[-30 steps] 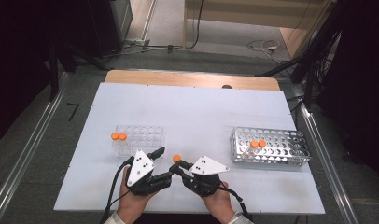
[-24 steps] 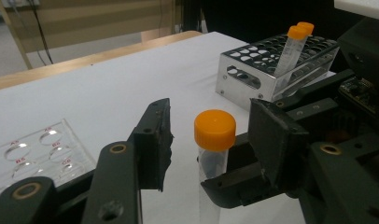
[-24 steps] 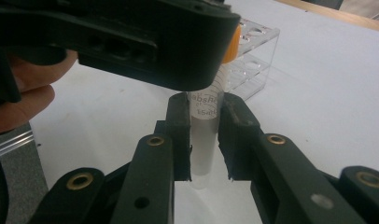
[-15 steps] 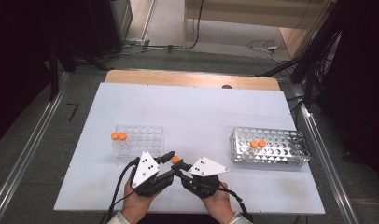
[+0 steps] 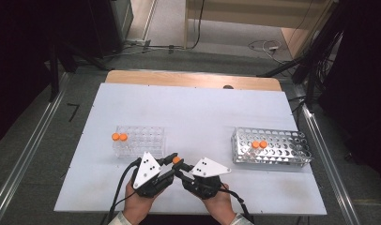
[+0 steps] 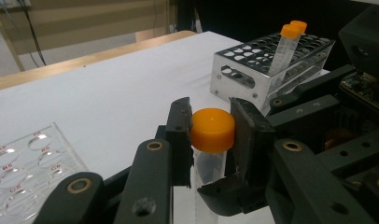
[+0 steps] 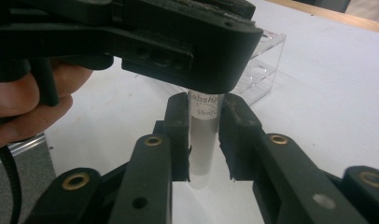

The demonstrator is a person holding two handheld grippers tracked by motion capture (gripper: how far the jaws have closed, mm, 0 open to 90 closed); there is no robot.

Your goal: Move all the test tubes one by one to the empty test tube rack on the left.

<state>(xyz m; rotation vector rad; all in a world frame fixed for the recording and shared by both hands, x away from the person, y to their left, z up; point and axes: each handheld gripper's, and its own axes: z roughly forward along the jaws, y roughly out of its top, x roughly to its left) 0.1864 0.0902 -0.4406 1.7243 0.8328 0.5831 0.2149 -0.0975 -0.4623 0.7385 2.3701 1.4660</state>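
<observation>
Left tongs [image 6: 211, 135] have just closed on tube [image 6: 212, 128]; right tongs [image 7: 204, 135] have just been loosening, near table edge [image 5: 188, 210].

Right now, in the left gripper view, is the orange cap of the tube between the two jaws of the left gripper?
Yes, the orange cap sits squeezed between both black jaws of the left gripper.

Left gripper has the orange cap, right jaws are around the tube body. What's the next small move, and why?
Probably let the right gripper finish opening and draw back. The left gripper is shut on the tube's orange cap, so it carries the tube. The right jaws have just been opening and now flank the tube body with a slight gap. Once clear, the left can take it toward the clear rack.
</observation>
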